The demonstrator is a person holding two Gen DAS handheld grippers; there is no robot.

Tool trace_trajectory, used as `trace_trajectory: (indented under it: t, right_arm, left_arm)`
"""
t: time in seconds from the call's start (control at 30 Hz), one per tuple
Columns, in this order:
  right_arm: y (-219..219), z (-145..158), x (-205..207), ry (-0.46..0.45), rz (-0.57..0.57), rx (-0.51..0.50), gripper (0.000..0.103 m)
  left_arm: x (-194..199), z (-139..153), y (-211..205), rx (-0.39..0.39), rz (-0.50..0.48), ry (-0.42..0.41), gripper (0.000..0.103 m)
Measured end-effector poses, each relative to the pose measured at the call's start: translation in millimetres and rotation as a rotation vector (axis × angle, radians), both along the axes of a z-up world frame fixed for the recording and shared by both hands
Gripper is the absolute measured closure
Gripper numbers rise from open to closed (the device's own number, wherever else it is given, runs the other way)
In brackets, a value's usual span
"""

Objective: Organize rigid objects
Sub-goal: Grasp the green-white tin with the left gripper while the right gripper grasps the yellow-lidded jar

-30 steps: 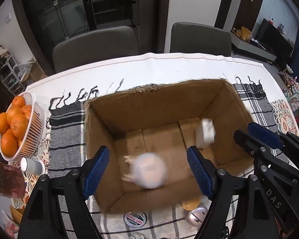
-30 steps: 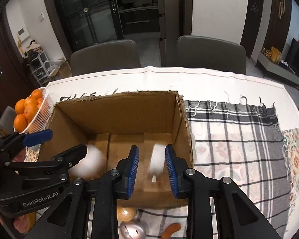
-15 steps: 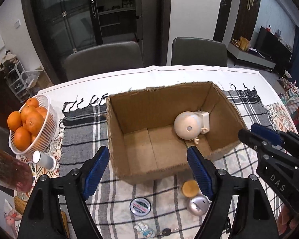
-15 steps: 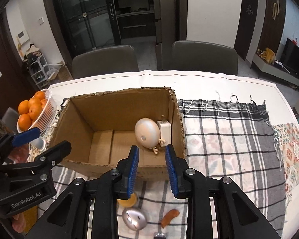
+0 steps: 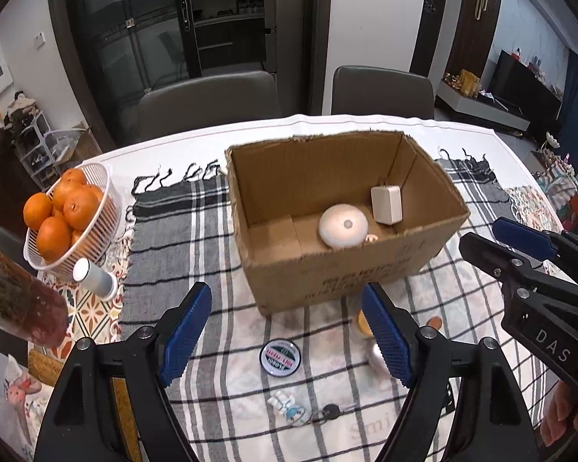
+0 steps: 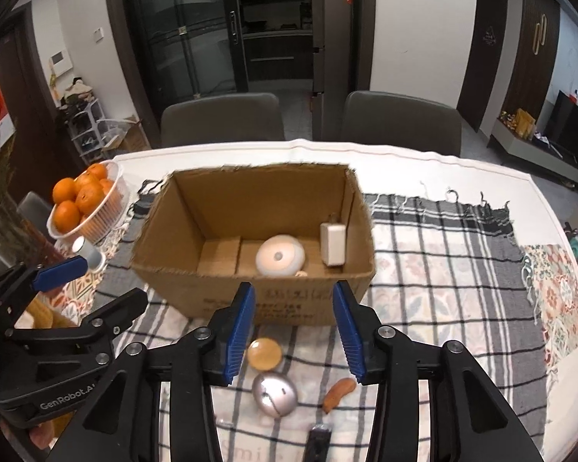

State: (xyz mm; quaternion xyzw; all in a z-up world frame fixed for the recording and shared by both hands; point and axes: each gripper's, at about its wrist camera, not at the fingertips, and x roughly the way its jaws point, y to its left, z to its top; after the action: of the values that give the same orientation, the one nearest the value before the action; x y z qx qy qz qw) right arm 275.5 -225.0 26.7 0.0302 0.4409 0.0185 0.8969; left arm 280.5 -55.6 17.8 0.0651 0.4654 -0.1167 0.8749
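An open cardboard box (image 5: pixel 327 281) (image 6: pixel 250 308) stands on the checked cloth. Inside lie a round white disc (image 5: pixel 343 225) (image 6: pixel 280 258) and a white rectangular block (image 5: pixel 386 204) (image 6: pixel 332 243) leaning in the right corner. My left gripper (image 5: pixel 285 335) is open and empty, near side of the box, above a round tin (image 5: pixel 280 357). My right gripper (image 6: pixel 294 333) is open and empty, above an amber disc (image 6: pixel 264 353), a silver mouse (image 6: pixel 274 389) and an orange piece (image 6: pixel 339 389).
A white basket of oranges (image 5: pixel 63 211) (image 6: pixel 83 202) and a small grey cylinder (image 5: pixel 94 279) stand at the left. A small figurine keychain (image 5: pixel 289 410) lies near the front. A dark object (image 6: pixel 318 442) lies at the front edge. Two chairs stand behind the table.
The white disc and block fell from the grippers and came to rest in the box. Both grippers pulled back toward the near side, and the right gripper's jaws opened wider.
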Motion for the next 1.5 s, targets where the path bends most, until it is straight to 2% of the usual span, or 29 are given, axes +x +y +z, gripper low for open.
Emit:
trace_trajectory:
  t: [0.33,0.83,1.5]
  right_arm:
    - [16.1,-26.8,-6.8,0.053,0.04,0.015,0.06]
    - [20.9,-82.6,-0.2,0.148,0.054,0.064,0.06]
    - [23.4,-135.2,17.7,0.224,0.051,0.12,0.06]
  left_arm:
    - [-10.0,-31.5,12.5,0.019,0.007,0.063,0.023]
    - [-6.2,-84.1,14.1,0.059,0.003,0.18,0.023]
    - [13.0,-144.3,14.6,0.047,0.037,0.323,0.023]
